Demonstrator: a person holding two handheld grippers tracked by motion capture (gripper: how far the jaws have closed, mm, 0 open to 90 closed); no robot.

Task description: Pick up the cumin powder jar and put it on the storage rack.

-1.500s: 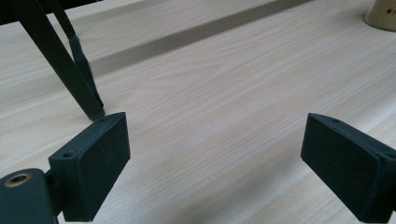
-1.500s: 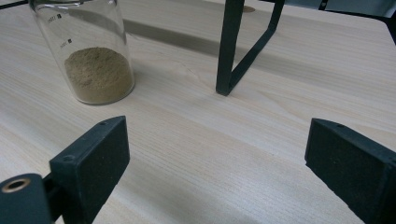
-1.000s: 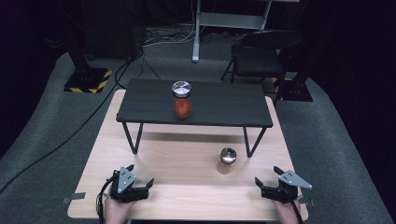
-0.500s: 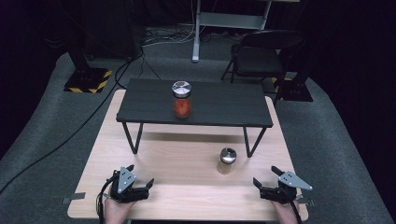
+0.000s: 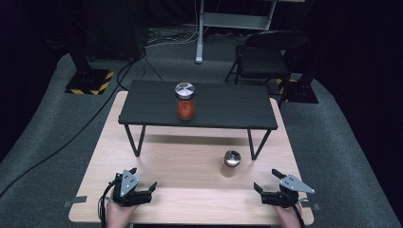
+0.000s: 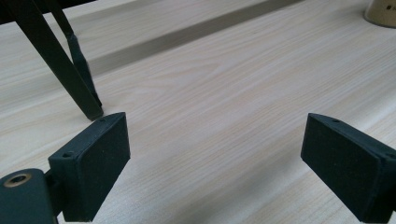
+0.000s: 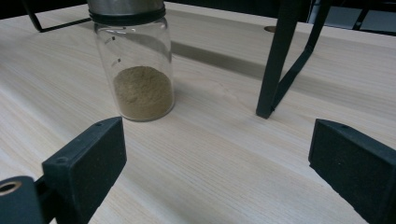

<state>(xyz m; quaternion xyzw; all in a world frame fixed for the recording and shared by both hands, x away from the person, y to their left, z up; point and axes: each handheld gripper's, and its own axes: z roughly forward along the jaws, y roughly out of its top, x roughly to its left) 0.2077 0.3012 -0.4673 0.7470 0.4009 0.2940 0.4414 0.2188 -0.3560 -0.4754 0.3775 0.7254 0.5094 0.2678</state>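
Right now the right gripper [image 5: 270, 183] – jaws just opening wide, nothing between them – rests near the jar of brown powder [image 7: 133, 65] on the table [image 5: 190, 166], so reaching comes next.

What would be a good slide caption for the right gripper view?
Open black tongs face a clear glass jar of tan powder standing beside a black shelf leg on the pale wooden table.

2 jars [image 5: 232, 163], 2 grippers [image 5: 129, 190]
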